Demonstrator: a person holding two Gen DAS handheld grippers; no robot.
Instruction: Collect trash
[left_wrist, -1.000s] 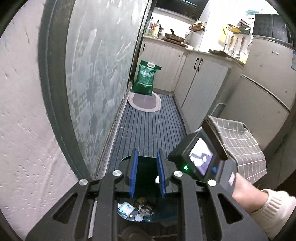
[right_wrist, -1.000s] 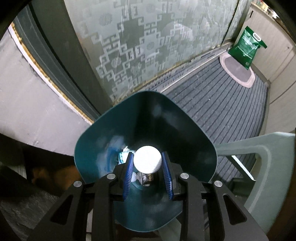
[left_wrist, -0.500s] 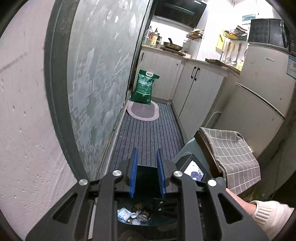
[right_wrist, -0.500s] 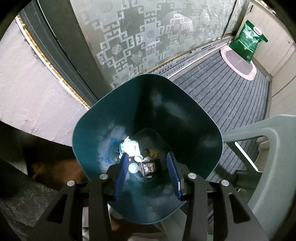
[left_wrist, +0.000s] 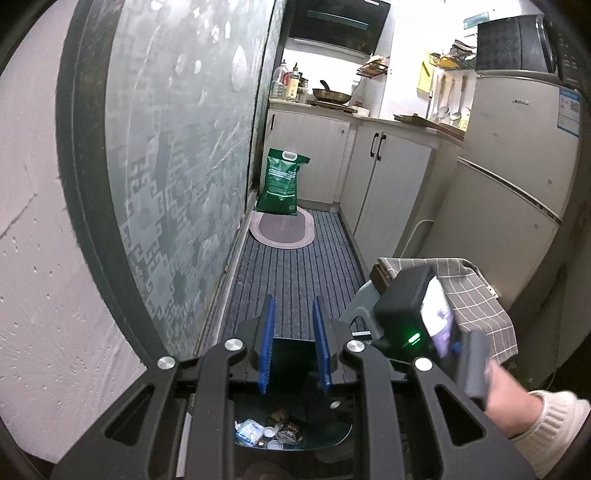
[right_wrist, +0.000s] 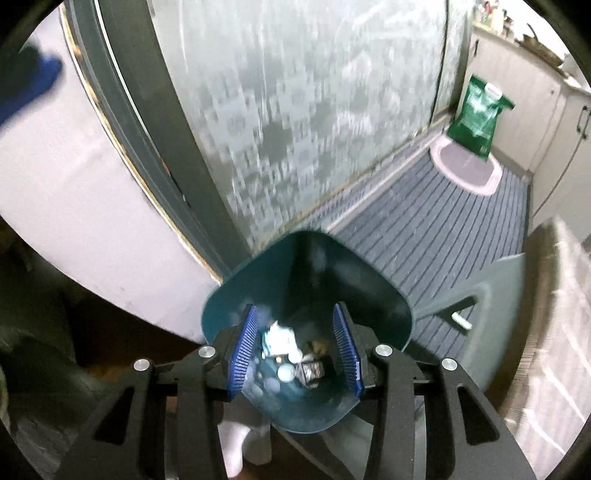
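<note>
Right claw (right_wrist: 295, 349) empty, jaws apart, over teal bin (right_wrist: 369, 295) with wrappers, caps inside. Left claw (left_wrist: 293, 345) narrow gap; whether gripping dark edge, cannot tell.

A narrow home kitchen: a frying pan (left_wrist: 331, 96) sits on the counter above white cabinets (left_wrist: 384, 184), beside a fridge (left_wrist: 517, 177), with a range hood (left_wrist: 334, 22) overhead.

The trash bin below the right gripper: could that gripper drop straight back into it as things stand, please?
Probably yes. The right gripper hangs open and empty directly above the teal trash bin, whose mouth gapes upward; only the litter at the bottom lies beneath.
</note>
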